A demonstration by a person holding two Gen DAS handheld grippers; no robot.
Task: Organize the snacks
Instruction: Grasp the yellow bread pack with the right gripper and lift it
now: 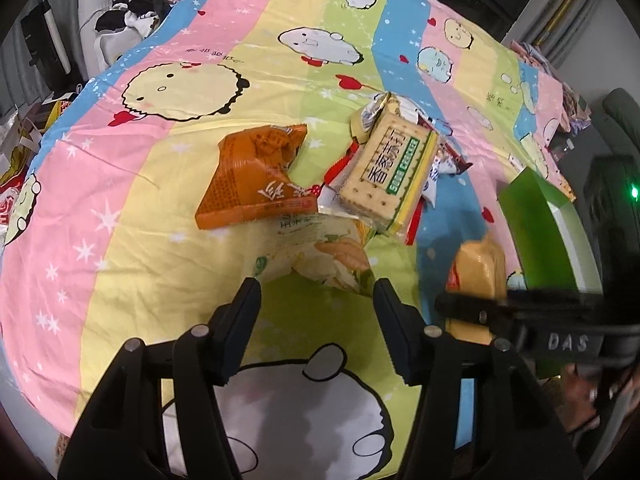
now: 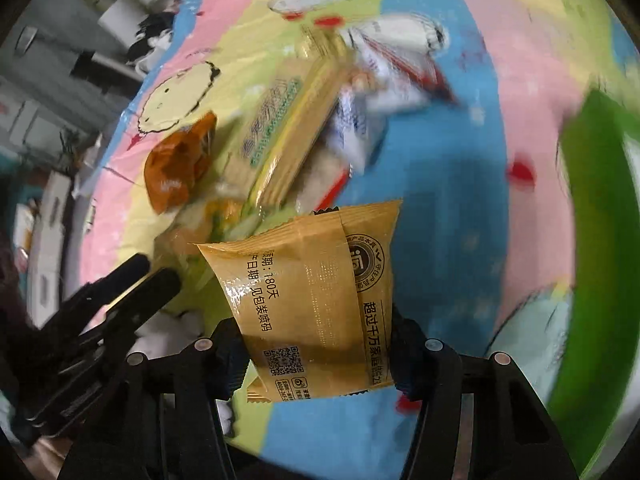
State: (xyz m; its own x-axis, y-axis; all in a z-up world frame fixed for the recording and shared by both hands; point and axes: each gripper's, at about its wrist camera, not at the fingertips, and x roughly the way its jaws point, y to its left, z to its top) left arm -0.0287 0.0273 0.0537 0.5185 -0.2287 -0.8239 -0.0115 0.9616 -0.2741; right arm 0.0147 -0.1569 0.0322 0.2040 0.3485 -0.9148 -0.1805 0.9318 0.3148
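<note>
The right tongs [image 2: 316,354] clamp a tan snack packet [image 2: 316,304]; the left tongs [image 1: 316,332] stand apart, empty, just short of a pale packet [image 1: 316,252].

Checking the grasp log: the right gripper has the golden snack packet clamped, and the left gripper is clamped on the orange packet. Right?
Half right. The left gripper holds nothing; the orange packet lies on the sheet beyond it, per the left wrist view. The right gripper does clamp the golden snack packet.

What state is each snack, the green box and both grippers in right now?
Right gripper: shut on the tan snack packet.
Tan snack packet: held off the bedsheet.
Left gripper: open, empty, near the corn-print bag.
Corn-print bag: lying on the bedsheet.
Orange bag: lying crumpled.
Cracker pack: propped on the snack pile.
Green box: contents not visible.
</note>
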